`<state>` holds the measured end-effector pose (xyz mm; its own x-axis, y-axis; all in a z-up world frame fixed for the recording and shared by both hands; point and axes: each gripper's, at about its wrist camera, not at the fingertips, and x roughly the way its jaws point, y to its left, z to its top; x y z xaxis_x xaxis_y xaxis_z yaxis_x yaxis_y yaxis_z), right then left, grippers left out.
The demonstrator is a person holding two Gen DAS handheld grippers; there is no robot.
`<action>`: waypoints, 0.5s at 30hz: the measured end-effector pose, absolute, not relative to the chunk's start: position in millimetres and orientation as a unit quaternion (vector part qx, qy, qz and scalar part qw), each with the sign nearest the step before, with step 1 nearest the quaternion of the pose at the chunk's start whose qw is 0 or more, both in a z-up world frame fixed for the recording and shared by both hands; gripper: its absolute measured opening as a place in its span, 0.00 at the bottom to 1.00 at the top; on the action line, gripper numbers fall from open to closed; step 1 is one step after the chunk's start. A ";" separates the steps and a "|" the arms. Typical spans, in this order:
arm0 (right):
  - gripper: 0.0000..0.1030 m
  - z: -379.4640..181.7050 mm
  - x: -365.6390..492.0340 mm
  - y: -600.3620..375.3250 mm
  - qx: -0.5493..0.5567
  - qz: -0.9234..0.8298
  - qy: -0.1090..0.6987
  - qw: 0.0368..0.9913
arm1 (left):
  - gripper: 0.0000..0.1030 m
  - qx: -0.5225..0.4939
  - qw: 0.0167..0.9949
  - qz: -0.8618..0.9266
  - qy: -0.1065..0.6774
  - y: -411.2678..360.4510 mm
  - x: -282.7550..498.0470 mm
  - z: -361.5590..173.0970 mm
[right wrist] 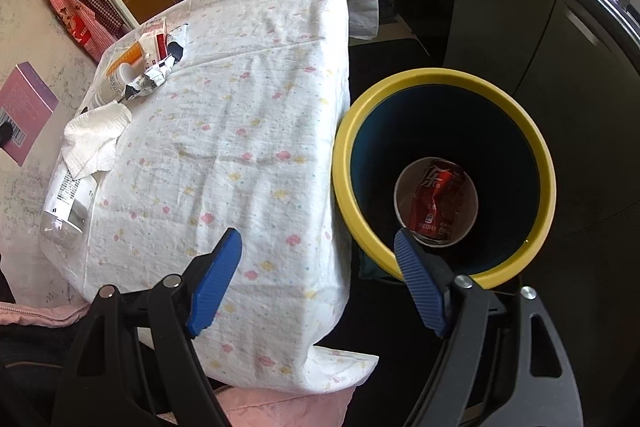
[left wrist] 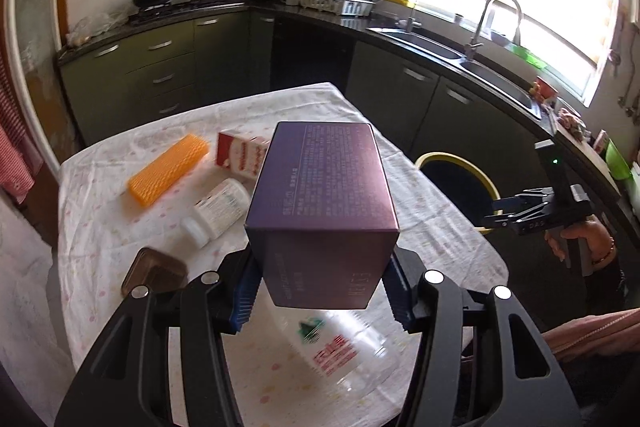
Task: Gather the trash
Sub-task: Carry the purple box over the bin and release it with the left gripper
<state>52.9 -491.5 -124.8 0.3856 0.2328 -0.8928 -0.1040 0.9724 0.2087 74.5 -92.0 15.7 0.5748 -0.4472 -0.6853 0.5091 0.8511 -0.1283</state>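
Observation:
My left gripper [left wrist: 320, 299] is shut on a purple box [left wrist: 324, 203] and holds it above the table; the box also shows at the left edge of the right wrist view [right wrist: 24, 107]. My right gripper [right wrist: 320, 267] is open and empty, over the table's edge next to a yellow-rimmed bin [right wrist: 440, 79]. The bin holds a paper cup [right wrist: 466, 227] and a crushed red can [right wrist: 438, 199]. In the left wrist view the bin [left wrist: 486, 183] stands beyond the table's right edge, with the right gripper [left wrist: 496, 213] beside it.
On the flowered tablecloth [left wrist: 120, 227] lie an orange block [left wrist: 168, 169], a red-and-white carton [left wrist: 240, 157], a white pill bottle [left wrist: 216, 211], a brown lid [left wrist: 154, 273] and a clear plastic bottle [left wrist: 348, 351]. A crumpled tissue [right wrist: 96, 139] and a wrapper [right wrist: 156, 75] lie there too. Kitchen cabinets and a sink surround the table.

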 end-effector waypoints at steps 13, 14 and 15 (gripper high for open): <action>0.72 -127.4 28.6 -551.1 0.104 0.059 0.527 0.842 | 0.52 0.143 0.798 -0.425 0.403 -284.7 132.6 24.5; 0.72 -128.9 26.8 -555.5 0.108 0.056 0.527 0.841 | 0.52 0.151 0.790 -0.433 0.408 -303.5 135.1 18.2; 0.72 -130.9 24.7 -560.0 0.113 0.054 0.527 0.841 | 0.52 0.157 0.781 -0.441 0.414 -320.4 138.6 12.2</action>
<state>24.7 -560.0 -130.9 0.4388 0.2096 -0.8738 0.0282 0.9687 0.2465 138.6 -320.4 12.2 0.2691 -0.5584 -0.7847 0.8186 0.5619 -0.1192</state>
